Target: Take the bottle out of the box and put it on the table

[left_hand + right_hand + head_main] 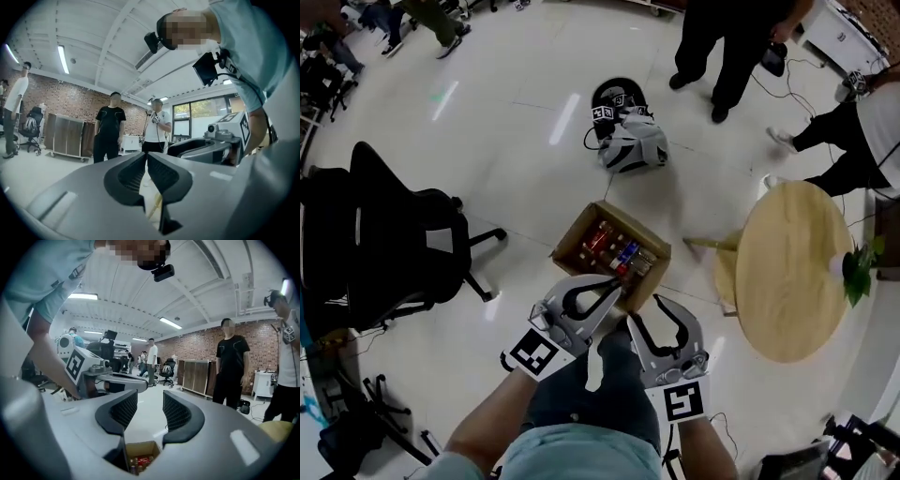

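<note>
1. Between the jaws of the right gripper nothing is held. They are spread only partway, so a bottle could be clipped on its side rather than enclosed, and close-packed neighbours could be tipped.
2. On the left gripper the jaws are pressed almost together at the tips, with nothing pinched. As set, it cannot steady the box, so the box could be dragged or lifted along with a bottle.
3. Both grippers are seen side by side at the near corner of the open brown cardboard box on the pale floor. A clash is possible if both are lowered together.
4. Small bottles with red and blue tops are packed inside the box and none is out. Which one is meant cannot be told.
5. A round light-wood table stands to the right, near the box but apart from it, with a green plant at its far edge. A weak pinch could let the bottle be dropped on the way across.
6. A black office chair is at the left.
</note>
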The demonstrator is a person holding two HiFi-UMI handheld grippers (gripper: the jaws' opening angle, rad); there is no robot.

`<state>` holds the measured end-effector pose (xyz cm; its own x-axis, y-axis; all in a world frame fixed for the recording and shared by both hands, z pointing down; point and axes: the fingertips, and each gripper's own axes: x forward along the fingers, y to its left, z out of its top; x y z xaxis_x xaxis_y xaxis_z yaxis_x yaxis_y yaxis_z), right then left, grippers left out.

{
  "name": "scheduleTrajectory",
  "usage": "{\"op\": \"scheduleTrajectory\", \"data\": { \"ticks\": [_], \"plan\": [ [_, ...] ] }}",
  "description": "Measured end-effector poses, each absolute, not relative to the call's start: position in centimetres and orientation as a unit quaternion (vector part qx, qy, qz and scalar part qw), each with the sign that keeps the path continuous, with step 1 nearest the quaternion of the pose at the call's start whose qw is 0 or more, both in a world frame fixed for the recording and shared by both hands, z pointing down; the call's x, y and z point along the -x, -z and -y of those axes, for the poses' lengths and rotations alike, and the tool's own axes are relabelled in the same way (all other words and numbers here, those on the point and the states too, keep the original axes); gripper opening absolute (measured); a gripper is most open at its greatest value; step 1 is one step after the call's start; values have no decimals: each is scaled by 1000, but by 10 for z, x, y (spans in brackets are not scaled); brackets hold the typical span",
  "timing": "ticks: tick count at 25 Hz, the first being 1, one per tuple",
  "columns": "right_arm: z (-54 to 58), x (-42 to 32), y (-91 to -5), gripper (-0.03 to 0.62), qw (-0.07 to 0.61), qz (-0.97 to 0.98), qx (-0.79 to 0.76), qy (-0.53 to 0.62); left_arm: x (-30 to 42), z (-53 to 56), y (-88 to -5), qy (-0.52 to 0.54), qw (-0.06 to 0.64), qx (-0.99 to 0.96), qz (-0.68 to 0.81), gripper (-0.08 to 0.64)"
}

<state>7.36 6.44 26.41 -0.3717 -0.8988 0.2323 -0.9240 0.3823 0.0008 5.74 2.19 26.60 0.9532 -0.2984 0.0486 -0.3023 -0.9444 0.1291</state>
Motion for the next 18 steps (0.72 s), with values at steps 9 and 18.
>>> {"op": "scheduleTrajectory", "data": {
  "ticks": [9,18],
  "plan": [
    [-36,-25,-444,157,187,860,-459,-117,-15,12,-431,-100,85,-976,175,43],
    [-8,13,-617,181,231,874,-407,-134,34,36,-565,-115,118,-966,198,43]
  ]
}}
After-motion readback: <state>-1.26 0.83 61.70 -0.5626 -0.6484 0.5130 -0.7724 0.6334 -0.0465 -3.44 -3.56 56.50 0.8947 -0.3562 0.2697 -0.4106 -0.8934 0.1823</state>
